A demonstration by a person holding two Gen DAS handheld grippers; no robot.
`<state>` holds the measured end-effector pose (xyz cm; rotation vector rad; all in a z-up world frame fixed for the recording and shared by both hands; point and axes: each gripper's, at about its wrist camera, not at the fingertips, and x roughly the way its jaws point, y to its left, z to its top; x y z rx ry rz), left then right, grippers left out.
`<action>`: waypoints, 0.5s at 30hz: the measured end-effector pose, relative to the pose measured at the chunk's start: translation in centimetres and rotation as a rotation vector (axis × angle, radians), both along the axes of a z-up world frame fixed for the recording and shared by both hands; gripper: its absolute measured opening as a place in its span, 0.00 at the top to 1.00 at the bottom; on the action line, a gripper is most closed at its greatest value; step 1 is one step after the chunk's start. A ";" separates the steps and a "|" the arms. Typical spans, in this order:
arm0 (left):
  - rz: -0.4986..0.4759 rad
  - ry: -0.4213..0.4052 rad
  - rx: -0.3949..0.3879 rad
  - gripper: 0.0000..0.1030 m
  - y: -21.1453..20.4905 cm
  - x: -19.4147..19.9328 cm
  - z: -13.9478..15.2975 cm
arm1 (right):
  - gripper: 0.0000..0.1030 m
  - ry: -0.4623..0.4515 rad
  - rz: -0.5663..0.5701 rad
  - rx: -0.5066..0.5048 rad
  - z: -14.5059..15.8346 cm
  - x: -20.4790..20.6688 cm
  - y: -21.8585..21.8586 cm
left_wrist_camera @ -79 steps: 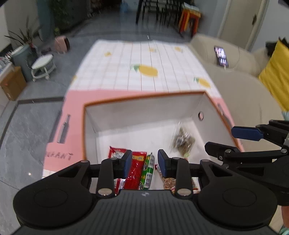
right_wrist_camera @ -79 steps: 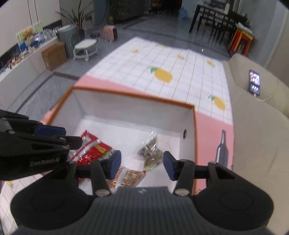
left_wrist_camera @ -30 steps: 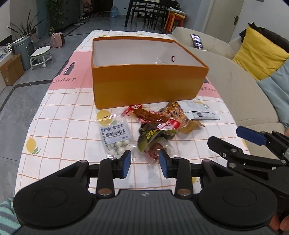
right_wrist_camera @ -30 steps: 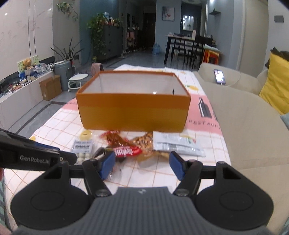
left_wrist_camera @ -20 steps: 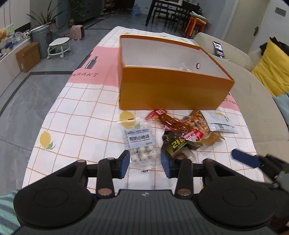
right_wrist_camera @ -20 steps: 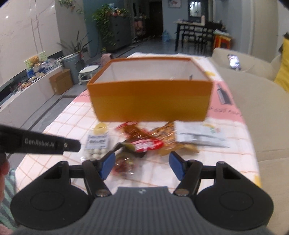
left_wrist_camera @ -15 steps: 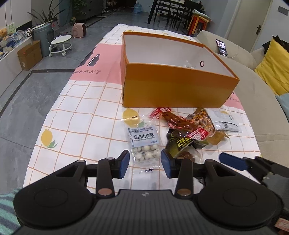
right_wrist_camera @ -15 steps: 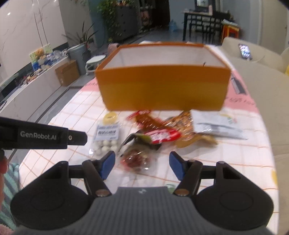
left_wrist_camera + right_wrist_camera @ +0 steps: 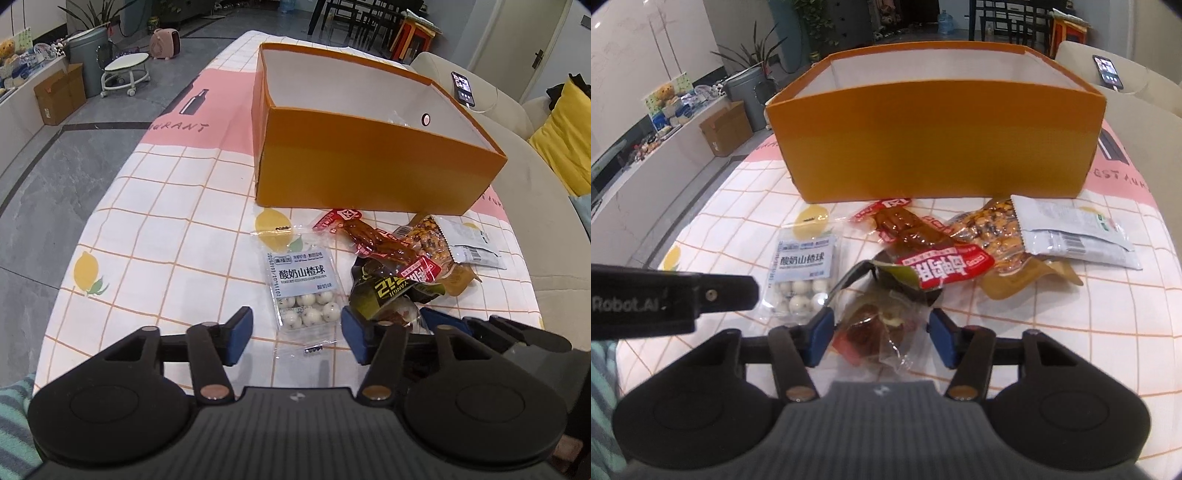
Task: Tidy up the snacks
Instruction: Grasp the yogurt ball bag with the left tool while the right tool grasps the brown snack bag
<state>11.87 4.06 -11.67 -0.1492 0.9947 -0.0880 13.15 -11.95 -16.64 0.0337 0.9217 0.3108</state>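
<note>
Left gripper (image 9: 297, 338) is hovering low over the yogurt-ball packet (image 9: 303, 284), jaws opening, packet's clear bottom edge lying between the blue pads, not pinched. Right gripper (image 9: 881, 339) is closing around the clear packet of red candied fruit (image 9: 877, 332); pads are not pressing it yet (film looks loose). Both packets are lying on the checked tablecloth (image 9: 166, 236), in front of the orange box (image 9: 354, 166), beside the other snacks: red strip (image 9: 923, 240), peanuts (image 9: 993, 229), grey sachet (image 9: 1071, 229).

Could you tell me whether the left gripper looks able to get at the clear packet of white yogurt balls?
Probably yes: the left gripper, jaws opening, straddles the yogurt-ball packet, with nothing lying over it.
</note>
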 end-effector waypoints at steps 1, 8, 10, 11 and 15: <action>-0.002 0.004 -0.001 0.33 -0.1 0.2 -0.1 | 0.53 0.000 0.002 -0.004 0.0 -0.1 -0.1; 0.022 0.035 -0.012 0.22 -1.1 2.1 -1.4 | 0.59 -0.024 -0.049 -0.094 0.4 -1.0 -2.0; 0.039 0.041 -0.014 0.21 -1.3 2.7 -1.9 | 0.60 -0.027 -0.068 -0.107 0.5 -1.1 -2.7; 0.044 0.044 -0.009 0.21 -1.5 3.0 -2.3 | 0.60 -0.025 -0.075 -0.111 0.4 -1.1 -3.0; 0.058 0.057 0.023 0.21 -2.1 3.9 -3.6 | 0.60 -0.021 -0.084 -0.096 0.3 -0.8 -3.5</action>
